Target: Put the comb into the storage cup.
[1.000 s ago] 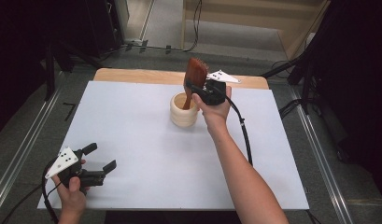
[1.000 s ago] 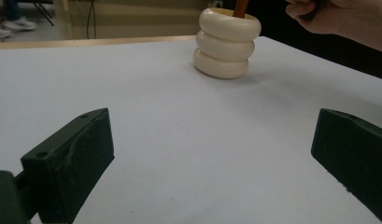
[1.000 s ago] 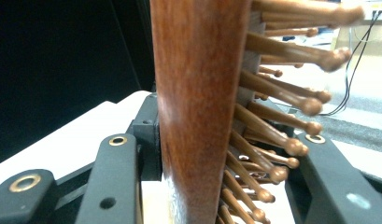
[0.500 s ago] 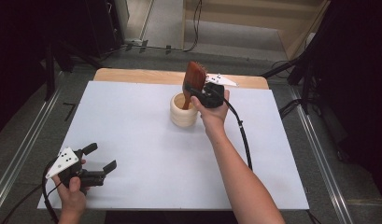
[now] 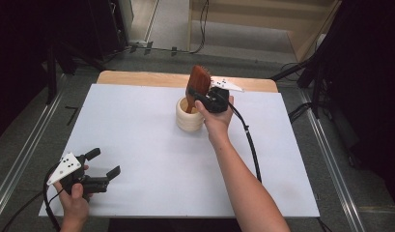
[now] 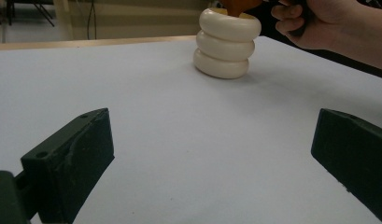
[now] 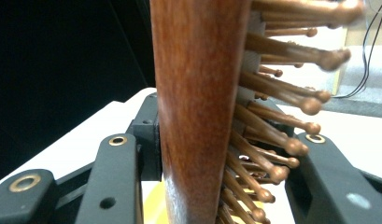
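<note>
Right gripper point(image 5: 197, 94) fingers clenched on wooden hairbrush point(image 5: 198, 80), its lower end in the cream ringed cup point(image 5: 189, 116) below them. Left gripper point(image 5: 102, 164) fingers released, well apart from the cup.

White sheet point(image 5: 151, 140) covers the wooden table point(image 5: 137, 78); cables point(image 5: 203, 19) behind.

Looking along the left gripper point(image 6: 212, 154), its two black jaws stand wide apart with just bare white table point(image 6: 179, 140) between them. Farther off sits a cream ribbed cup point(image 6: 227, 44) with something orange-brown poking out the top, and a hand point(image 6: 314, 23) just beside it.
</note>
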Tool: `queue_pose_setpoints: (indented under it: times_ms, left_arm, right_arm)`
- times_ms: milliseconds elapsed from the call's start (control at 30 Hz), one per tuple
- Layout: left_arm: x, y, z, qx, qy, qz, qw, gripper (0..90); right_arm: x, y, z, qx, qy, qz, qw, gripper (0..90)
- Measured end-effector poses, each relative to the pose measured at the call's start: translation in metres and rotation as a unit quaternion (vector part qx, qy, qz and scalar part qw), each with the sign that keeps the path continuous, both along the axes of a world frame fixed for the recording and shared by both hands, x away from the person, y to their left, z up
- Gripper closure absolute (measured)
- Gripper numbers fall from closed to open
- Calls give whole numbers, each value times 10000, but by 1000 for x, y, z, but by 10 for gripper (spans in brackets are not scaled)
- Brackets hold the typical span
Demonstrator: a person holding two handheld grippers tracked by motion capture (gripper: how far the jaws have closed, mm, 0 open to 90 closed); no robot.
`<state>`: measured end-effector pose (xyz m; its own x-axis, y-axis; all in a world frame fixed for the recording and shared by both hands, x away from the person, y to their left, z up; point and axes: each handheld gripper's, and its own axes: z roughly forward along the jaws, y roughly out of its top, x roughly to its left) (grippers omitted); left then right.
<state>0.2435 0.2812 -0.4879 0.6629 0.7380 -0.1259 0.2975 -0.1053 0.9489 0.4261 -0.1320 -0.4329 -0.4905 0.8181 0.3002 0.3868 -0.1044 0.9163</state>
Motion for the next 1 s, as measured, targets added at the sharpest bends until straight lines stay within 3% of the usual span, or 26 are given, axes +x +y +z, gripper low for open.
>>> queue_pose_setpoints:
  times_ms: [433,1000]
  left_arm:
    - [0,-1,0,7,5,-17,10000,0]
    - [1,-1,0,20,18,-17,10000,0]
  right_arm:
    - [6,-17,-15,759,351,-206,9963,509]
    - [11,-30,-21,984,582,-214,9932,420]
